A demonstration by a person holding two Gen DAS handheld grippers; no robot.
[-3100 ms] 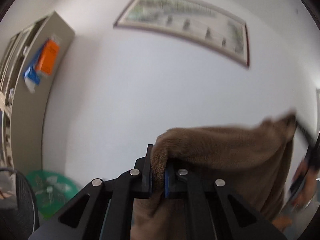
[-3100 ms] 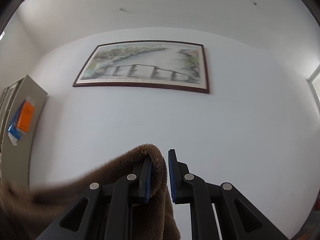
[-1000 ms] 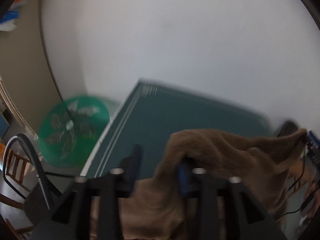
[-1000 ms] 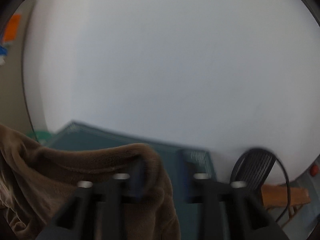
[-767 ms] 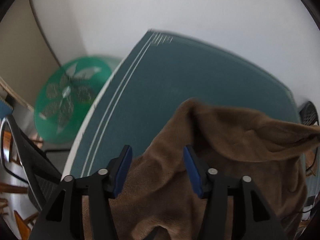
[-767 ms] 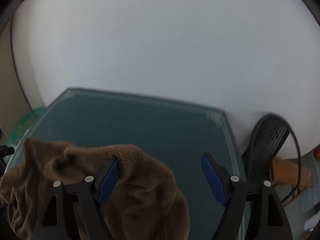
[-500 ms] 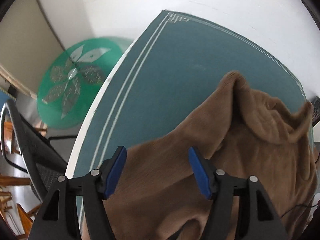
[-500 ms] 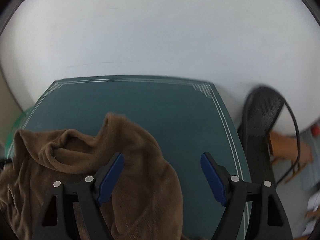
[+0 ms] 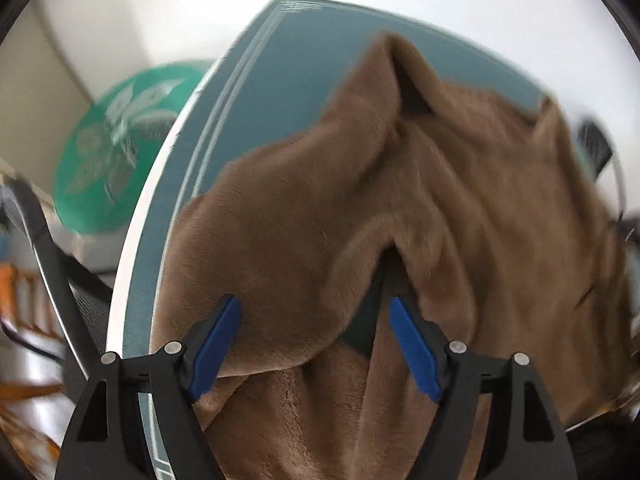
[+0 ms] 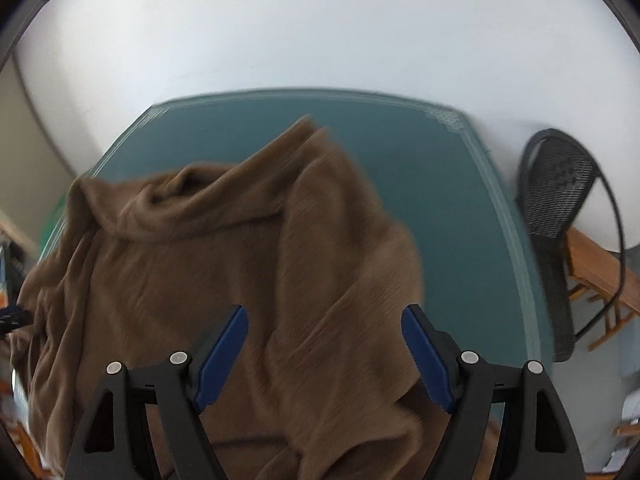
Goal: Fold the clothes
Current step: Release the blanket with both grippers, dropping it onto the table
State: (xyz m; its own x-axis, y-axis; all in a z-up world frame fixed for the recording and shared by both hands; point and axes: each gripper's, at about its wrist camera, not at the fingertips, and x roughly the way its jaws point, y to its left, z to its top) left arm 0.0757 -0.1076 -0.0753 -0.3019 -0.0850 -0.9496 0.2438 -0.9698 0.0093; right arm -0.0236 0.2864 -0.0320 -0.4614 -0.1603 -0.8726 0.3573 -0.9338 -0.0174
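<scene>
Over on the far left, off the table, a round green disc with a pale leaf pattern (image 9: 120, 160) stands against the wall, and a black mesh chair (image 9: 52, 248) sits just beside the table's left edge. Next comes the teal tabletop (image 9: 280, 64), white-rimmed with thin pale lines running along its border.

The left gripper (image 9: 316, 344) points steeply down over the near left part of the tabletop, and its jaws are opening. A rounded fold of the brown fleece garment (image 9: 440, 184) bulges up between the blue pads (image 9: 216, 340), but the pads are not pressing on it.

The garment lies crumpled across the tabletop, reaching from close to the left edge toward the middle, one peaked fold pointing at the far edge. In the right wrist view the same cloth (image 10: 224, 248) heaps up on the left half of the tabletop (image 10: 440, 184), and the right strip stays bare.

The right gripper (image 10: 326, 352) hangs above the garment's near right portion with its jaws spread wide and nothing clamped; fabric lies below the gap, clear of the blue pads (image 10: 426, 360).

Past the right edge, a second black mesh chair (image 10: 560, 192) stands by the wall, with a wooden frame (image 10: 600, 272) behind it.
</scene>
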